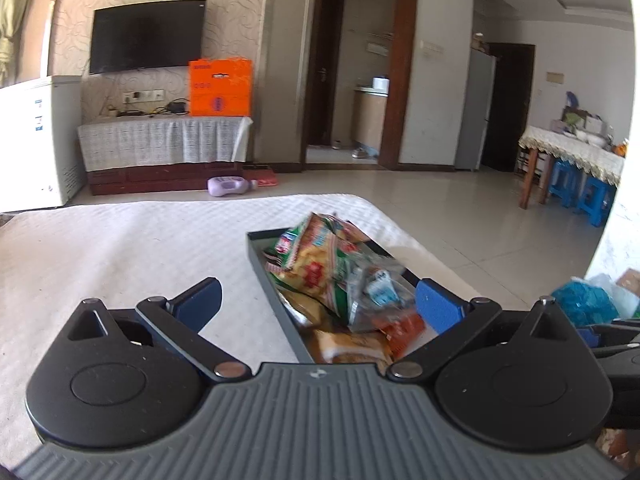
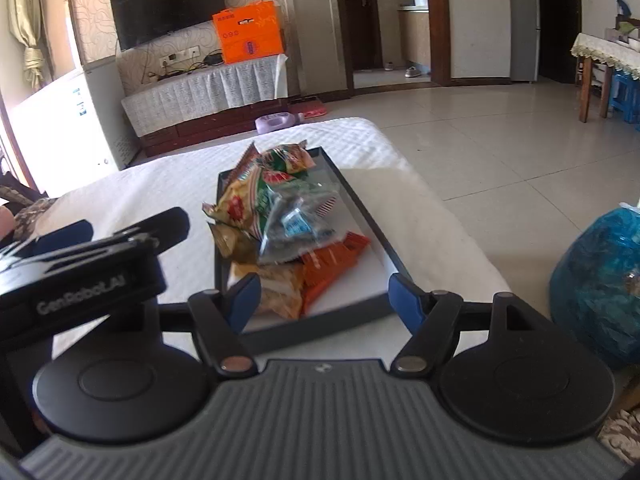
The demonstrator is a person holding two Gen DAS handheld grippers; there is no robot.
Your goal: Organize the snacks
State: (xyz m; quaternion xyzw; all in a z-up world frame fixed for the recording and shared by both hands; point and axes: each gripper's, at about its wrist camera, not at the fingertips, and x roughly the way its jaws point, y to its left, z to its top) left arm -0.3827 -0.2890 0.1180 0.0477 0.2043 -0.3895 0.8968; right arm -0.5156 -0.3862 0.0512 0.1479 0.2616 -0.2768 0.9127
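Right wrist view: right gripper (image 2: 324, 300) jaws apart, empty; black tray (image 2: 360, 200) of snack packets (image 2: 280, 216) just ahead; left gripper (image 2: 80, 248) beside, jaws apart.

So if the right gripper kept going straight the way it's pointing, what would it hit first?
Probably the snack packets piled in the black tray; the open right gripper faces them, with nothing between, though depth is unclear.

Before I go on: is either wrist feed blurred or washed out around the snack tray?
Left wrist view: the clear packet atop the tray is smeared; distant room sharp. Right wrist view: snacks slightly soft, sunlight bleaching the white cloth, fisheye bending the edges.
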